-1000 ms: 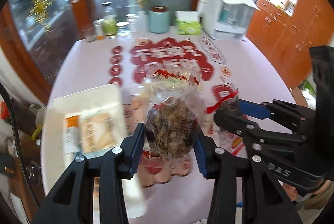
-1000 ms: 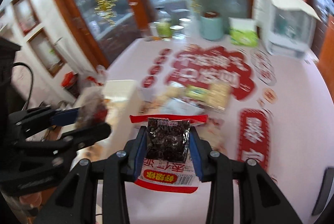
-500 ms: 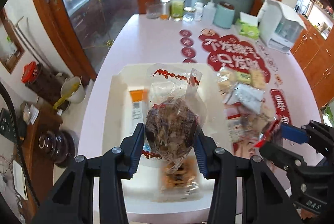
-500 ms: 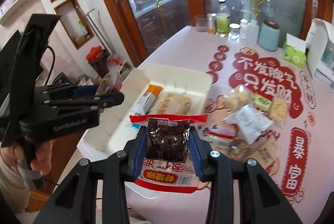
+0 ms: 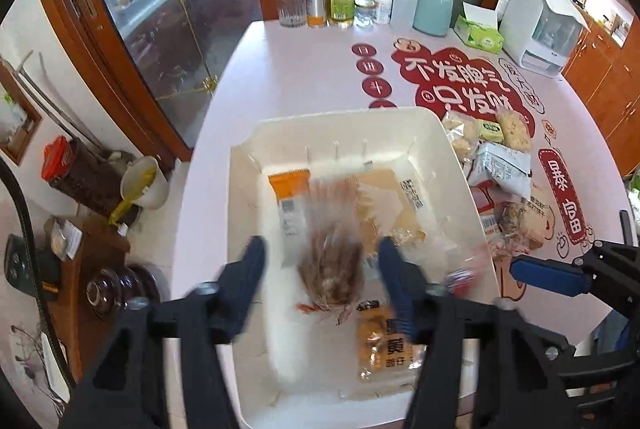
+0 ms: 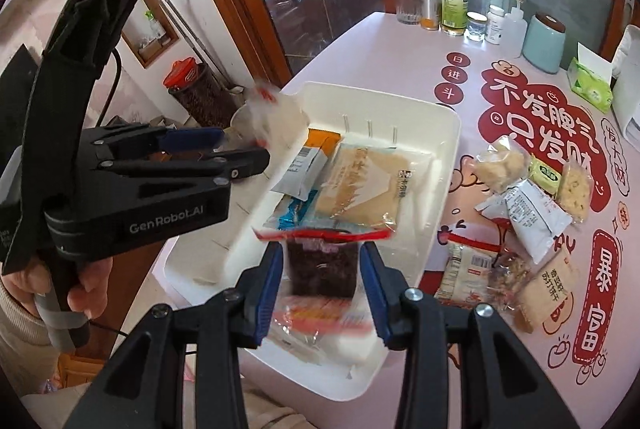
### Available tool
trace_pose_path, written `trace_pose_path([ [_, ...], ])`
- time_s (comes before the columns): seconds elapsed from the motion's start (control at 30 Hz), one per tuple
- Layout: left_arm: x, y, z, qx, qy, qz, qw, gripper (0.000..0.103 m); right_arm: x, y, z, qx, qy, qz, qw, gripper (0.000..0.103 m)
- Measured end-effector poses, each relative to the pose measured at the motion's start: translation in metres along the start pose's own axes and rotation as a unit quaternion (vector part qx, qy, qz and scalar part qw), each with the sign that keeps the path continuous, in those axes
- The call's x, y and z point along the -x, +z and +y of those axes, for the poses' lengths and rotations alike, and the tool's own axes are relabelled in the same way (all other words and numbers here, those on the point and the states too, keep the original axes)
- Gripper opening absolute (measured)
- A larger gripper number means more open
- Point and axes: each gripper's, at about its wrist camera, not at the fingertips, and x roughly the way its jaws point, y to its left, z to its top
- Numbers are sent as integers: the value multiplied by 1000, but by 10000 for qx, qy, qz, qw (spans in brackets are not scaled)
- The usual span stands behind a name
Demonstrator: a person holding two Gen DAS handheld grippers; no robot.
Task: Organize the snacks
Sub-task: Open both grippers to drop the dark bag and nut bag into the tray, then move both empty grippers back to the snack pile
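While left gripper (image 5: 322, 261) opens | only right view shows hand (image 6: 80, 293)

The left gripper (image 6: 248, 157) body reads "GenRobot.AI"; the tablecloth (image 5: 460, 85) reads "不发脾气只发财".

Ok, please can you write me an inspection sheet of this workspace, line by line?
Surface: pink table with red printed signs.
Job's things: white bin holds several packets; more snack packets lie loose beside it.
Clutter: bottles, glass, teal jar, tissue box at far edge.
Grippers: left gripper opening, clear brown-snack bag between its jaws, pads apart from it; right gripper shut on dark snack packet.
Cables: black cable behind left gripper.
Surroundings: glass doors, wooden cabinets.
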Motion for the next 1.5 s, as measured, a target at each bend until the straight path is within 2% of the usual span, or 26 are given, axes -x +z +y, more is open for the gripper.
trace_pose_path([
  [0.07,7,2,-1,-27,-16,-162,9999,77,4,1,1,-41,-84,-80,9999,46],
  [0.13,14,3,-2,-98,-91,-256,9996,78,9,1,2,-90,-128,-163,9997,48],
  [0.3,31,8,-11,-296,-176,-545,9979,81,18,1,5,-93,-271,-269,9992,49],
  [0.57,49,18,-28,-554,-550,-910,9928,82,46,-7,6,-154,-732,-629,9952,49],
  [0.9,64,38,-86,-1125,-1026,-1229,9807,90,81,-27,-25,-616,-1234,-863,9867,52],
  [1.1,73,68,-125,-1466,-1107,-1385,9732,91,107,-30,-66,-955,-1525,-932,9792,53],
  [1.23,78,99,-145,-1473,-1141,-1497,9710,98,132,-25,-106,-1086,-1774,-1138,9715,70],
  [1.37,66,130,-161,-1469,-865,-1503,9738,100,142,-11,-152,-1190,-2044,-1250,9635,73],
  [1.5,36,158,-172,-1358,-675,-1234,9807,100,142,7,-205,-1468,-1923,-1218,9626,73],
])
